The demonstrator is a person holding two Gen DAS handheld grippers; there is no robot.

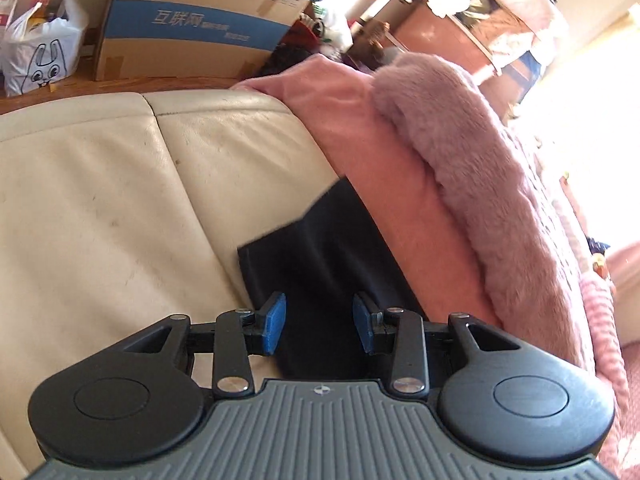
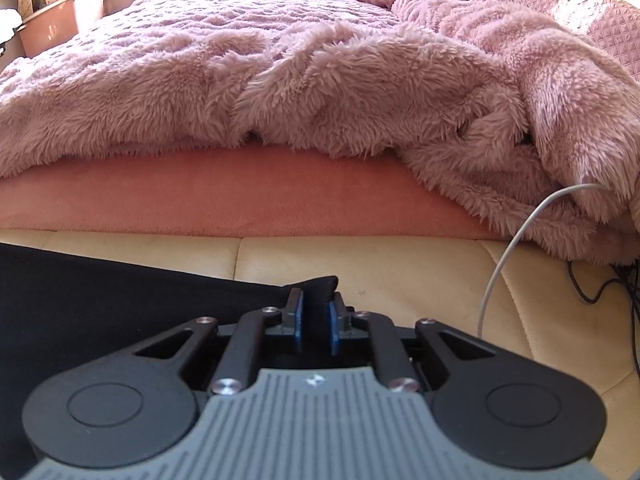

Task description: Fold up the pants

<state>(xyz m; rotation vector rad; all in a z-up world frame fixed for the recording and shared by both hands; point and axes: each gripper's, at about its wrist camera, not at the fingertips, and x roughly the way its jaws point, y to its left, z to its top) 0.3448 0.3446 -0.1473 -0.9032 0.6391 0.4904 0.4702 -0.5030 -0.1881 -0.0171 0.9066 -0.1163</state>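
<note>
Down at the bottom middle of the right wrist view, the right gripper (image 2: 315, 320) has its blue pads nearly closed on a little peak of black fabric – that's a corner or edge of the pants (image 2: 100, 300), which spread flat off to the lower left of that frame across the cream leather cushion (image 2: 400, 276). My guess is the pinch sits on the edge so the cloth can be lifted and carried over for a fold.

Over in the left wrist view the left gripper (image 1: 319, 328) hangs wide open, pads well apart with nothing between them, right above the dark pants (image 1: 320, 248) in the centre of the frame. Looks like it's lining up to grab the matching edge – can't say for sure. The pants run up toward the pink bedding (image 1: 400, 184) and the fluffy blanket (image 1: 480, 160) on the right. A cardboard box (image 1: 192, 20) sits upper left, out of the way.
</note>
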